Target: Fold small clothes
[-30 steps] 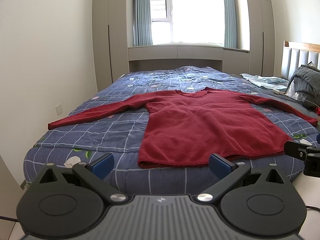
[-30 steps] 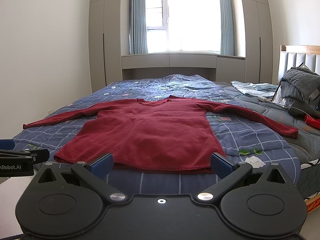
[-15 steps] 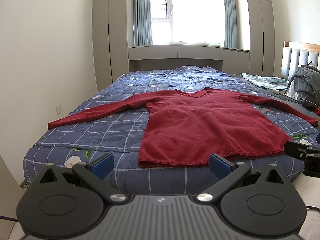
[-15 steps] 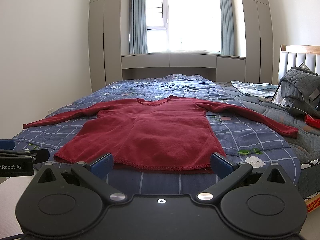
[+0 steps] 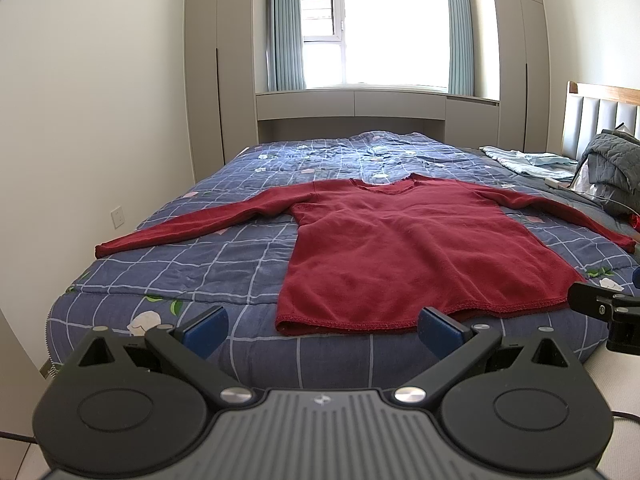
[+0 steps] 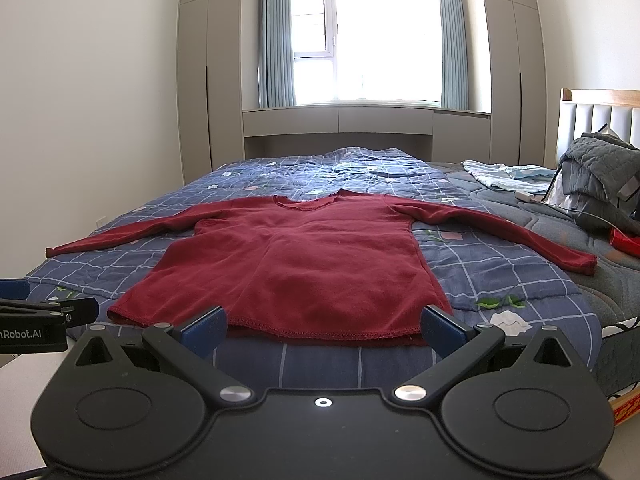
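Note:
A dark red long-sleeved top point(image 5: 400, 248) point(image 6: 296, 260) lies flat on the bed, neck toward the window, both sleeves spread out sideways, hem nearest me. My left gripper point(image 5: 322, 330) hovers open short of the bed's near edge, facing the hem's left part. My right gripper point(image 6: 322, 330) is open too, level with the hem's right part. Nothing sits between either pair of blue-padded fingers. Each gripper's tip shows at the edge of the other's view.
The bed carries a blue checked quilt point(image 5: 208, 264). A grey blanket pile point(image 6: 596, 172) and light blue folded cloth point(image 6: 508, 174) lie by the headboard at right, with a small red object point(image 6: 624, 240) near them. A white wall stands left, cabinets and a window behind.

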Demonstrator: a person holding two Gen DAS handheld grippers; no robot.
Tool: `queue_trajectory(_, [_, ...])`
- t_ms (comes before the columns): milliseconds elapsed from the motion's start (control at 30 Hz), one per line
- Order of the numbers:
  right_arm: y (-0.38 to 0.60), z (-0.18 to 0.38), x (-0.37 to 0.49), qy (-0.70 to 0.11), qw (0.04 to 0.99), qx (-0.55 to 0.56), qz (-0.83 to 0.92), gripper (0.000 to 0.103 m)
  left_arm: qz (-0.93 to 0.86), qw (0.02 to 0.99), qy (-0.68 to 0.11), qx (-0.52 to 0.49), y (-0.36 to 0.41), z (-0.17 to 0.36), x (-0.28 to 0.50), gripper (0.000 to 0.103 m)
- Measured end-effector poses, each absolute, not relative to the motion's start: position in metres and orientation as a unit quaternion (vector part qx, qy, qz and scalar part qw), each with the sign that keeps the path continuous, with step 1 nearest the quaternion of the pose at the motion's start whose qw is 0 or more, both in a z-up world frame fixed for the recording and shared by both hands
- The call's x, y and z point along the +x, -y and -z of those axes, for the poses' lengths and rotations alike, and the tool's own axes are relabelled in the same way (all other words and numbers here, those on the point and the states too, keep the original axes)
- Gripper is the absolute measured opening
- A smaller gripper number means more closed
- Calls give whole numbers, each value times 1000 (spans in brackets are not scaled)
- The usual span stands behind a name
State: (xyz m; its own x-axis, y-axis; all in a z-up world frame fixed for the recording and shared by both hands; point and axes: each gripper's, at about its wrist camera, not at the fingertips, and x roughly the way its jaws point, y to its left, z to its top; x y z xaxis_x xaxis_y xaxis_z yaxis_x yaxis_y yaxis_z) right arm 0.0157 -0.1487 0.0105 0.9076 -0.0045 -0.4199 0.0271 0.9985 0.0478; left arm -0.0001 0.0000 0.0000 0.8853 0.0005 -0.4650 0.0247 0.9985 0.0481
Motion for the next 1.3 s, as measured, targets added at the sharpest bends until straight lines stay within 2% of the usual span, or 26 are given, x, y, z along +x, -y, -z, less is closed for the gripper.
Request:
queue_trajectory(1033, [149, -10, 16, -216, 976, 27, 8, 103, 16, 968, -249, 24, 3, 3, 0, 103])
queue_trajectory(1300, [169, -11, 33, -255, 964, 70, -20, 103, 71, 941, -329, 42, 16, 0, 44, 103])
